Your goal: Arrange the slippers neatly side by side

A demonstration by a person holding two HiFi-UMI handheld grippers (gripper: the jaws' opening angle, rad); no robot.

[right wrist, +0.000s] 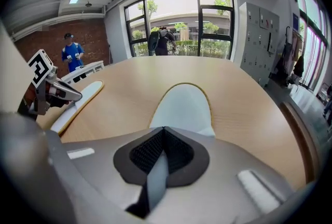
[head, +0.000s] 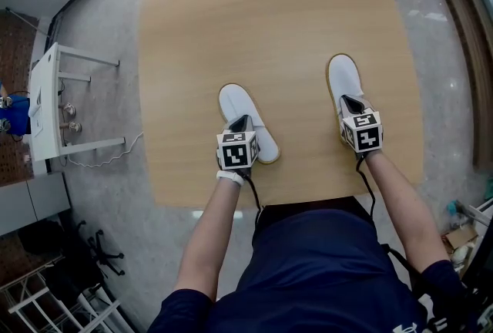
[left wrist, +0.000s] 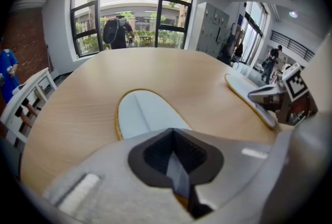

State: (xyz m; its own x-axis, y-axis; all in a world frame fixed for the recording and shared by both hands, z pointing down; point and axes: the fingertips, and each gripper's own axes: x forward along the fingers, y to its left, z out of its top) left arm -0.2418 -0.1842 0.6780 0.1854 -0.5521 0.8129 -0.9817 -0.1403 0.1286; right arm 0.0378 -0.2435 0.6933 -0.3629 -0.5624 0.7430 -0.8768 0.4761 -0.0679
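Observation:
Two white slippers with yellow sole edges lie on a pale wooden table point(head: 269, 15), well apart. The left slipper point(head: 233, 105) lies with its toe swung to the far left. My left gripper point(head: 240, 126) is shut on its heel; in the left gripper view the slipper point(left wrist: 142, 114) stretches away from the jaws. The right slipper point(head: 343, 80) points almost straight away from me. My right gripper point(head: 352, 105) is shut on its heel, and its toe point(right wrist: 182, 106) shows past the jaws. Each gripper view also catches the other slipper point(left wrist: 249, 96) point(right wrist: 78, 96) off to one side.
The table's near edge point(head: 293, 200) runs just below both grippers. A white rack point(head: 54, 104) stands on the floor to the left and a wooden bench point(head: 470, 31) to the right. People point(left wrist: 115, 31) point(right wrist: 71, 54) are far off by the windows.

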